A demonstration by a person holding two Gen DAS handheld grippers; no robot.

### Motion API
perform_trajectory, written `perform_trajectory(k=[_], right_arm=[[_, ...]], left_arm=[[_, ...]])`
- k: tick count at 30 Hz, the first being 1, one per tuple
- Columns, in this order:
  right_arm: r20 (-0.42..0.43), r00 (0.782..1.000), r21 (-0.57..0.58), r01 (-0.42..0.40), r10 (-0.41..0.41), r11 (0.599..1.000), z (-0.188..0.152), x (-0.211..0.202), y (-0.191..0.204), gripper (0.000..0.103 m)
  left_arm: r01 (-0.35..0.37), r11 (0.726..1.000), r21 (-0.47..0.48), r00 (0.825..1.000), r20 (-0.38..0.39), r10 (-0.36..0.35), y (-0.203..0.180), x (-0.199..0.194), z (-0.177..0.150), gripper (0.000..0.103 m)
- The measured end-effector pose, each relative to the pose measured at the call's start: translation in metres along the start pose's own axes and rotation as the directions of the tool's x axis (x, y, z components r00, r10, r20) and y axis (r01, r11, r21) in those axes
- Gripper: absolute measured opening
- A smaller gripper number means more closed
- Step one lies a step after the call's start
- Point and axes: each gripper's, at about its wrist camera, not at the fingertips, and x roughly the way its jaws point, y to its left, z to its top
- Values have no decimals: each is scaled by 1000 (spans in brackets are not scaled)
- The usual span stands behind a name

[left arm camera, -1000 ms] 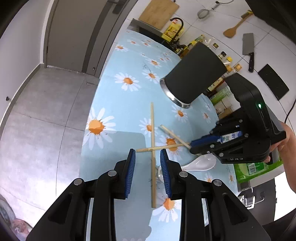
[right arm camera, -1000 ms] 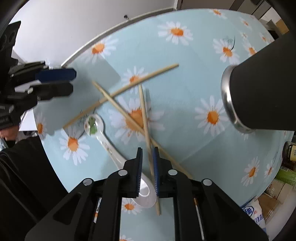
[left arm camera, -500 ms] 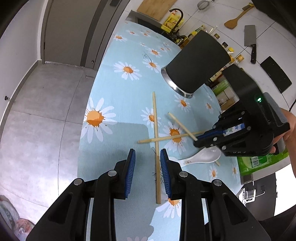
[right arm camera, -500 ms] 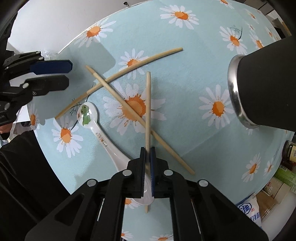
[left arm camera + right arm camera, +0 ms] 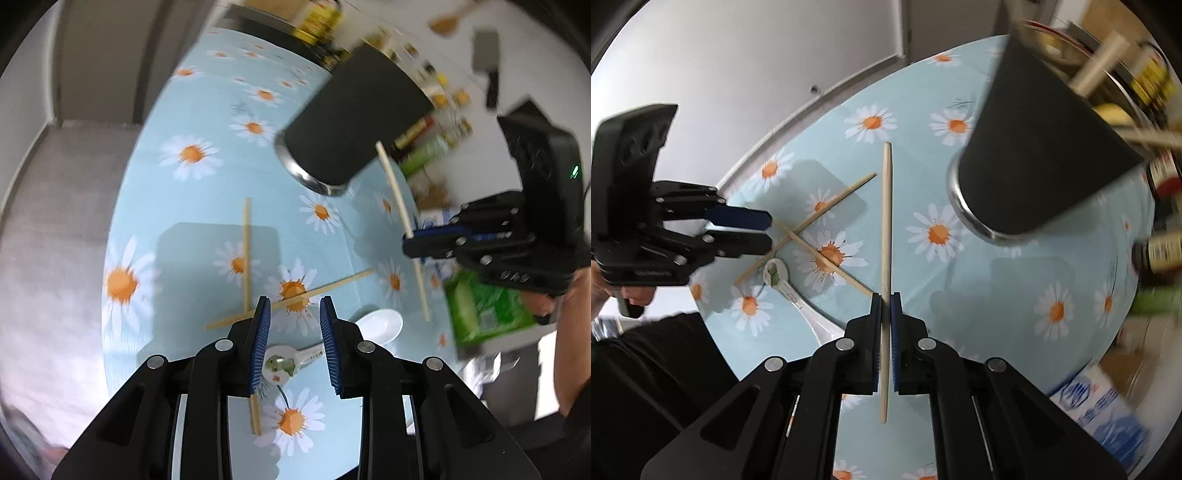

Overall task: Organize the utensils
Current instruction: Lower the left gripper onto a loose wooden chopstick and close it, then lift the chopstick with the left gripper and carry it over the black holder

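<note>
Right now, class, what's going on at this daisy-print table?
A person is tidying utensils with two hand-held grippers. The right gripper is shut on one wooden chopstick, held clear of the tablecloth near the dark utensil holder. The left gripper hangs open over two crossed chopsticks and a white ceramic spoon, which lie on the cloth.

Wooden chopsticks [image 5: 886,221], glossy ceramic spoon [image 5: 380,325], matt holder [image 5: 1041,155].
</note>
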Motion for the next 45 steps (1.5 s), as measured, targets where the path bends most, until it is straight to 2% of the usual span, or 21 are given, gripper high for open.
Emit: perform_trajectory(k=[4, 6, 8, 12, 14, 18, 22, 24, 26, 27, 30, 32, 33, 35, 37, 39, 42, 45], right_arm=[[41, 999, 82, -27, 24, 996, -26, -2, 2, 6], [73, 996, 132, -62, 53, 989, -40, -6, -4, 6], [107, 991, 193, -94, 74, 977, -53, -10, -9, 6], [177, 980, 292, -143, 93, 946, -78, -17, -24, 6], [195, 977, 325, -143, 82, 935, -89, -21, -27, 6], [229, 969, 382, -172, 87, 908, -108, -29, -31, 6], [256, 963, 416, -191, 87, 889, -123, -31, -33, 6], [262, 961, 435, -202, 91, 878, -130, -31, -35, 6], [262, 960, 445, -208, 96, 871, -135, -29, -34, 6], [264, 960, 448, -211, 97, 869, -136, -30, -34, 6], [274, 955, 452, -230, 111, 862, -140, -28, -34, 6], [278, 953, 448, -237, 118, 862, -140, -28, -34, 6], [278, 953, 446, -238, 118, 863, -139, -28, -33, 6], [302, 946, 429, -245, 117, 870, -139, -31, -33, 6], [320, 939, 419, -260, 126, 870, -139, -33, -36, 6], [318, 939, 411, -262, 132, 873, -137, -33, -38, 6], [315, 939, 396, -263, 139, 880, -132, -30, -41, 6], [321, 935, 377, -270, 149, 886, -126, -30, -42, 6]], left_arm=[[-55, 983, 175, 993, -90, 72, -23, 16, 14, 26], [-87, 958, 274, 983, -131, 126, -33, 26, 20, 26], [-88, 935, 342, 972, -176, 156, -40, 36, 26, 26], [-78, 867, 491, 937, -261, 232, -54, 60, 31, 26], [-57, 843, 534, 920, -299, 252, -59, 71, 34, 26], [-26, 775, 631, 885, -346, 311, -73, 90, 37, 26], [6, 718, 696, 857, -374, 355, -83, 106, 39, 26], [12, 671, 742, 840, -371, 395, -88, 114, 38, 26], [28, 648, 761, 828, -381, 411, -93, 120, 39, 26], [45, 641, 766, 814, -399, 421, -94, 124, 38, 26], [59, 611, 789, 800, -403, 444, -102, 131, 40, 26], [59, 583, 811, 790, -395, 469, -106, 135, 38, 21], [67, 577, 814, 784, -401, 473, -108, 136, 36, 11], [73, 575, 815, 773, -411, 484, -109, 139, 37, 5], [75, 573, 816, 768, -414, 489, -109, 140, 38, 4], [75, 581, 811, 765, -421, 488, -108, 141, 39, 4], [74, 578, 813, 764, -418, 492, -107, 140, 38, 4], [58, 577, 815, 771, -404, 493, -110, 137, 36, 4]])
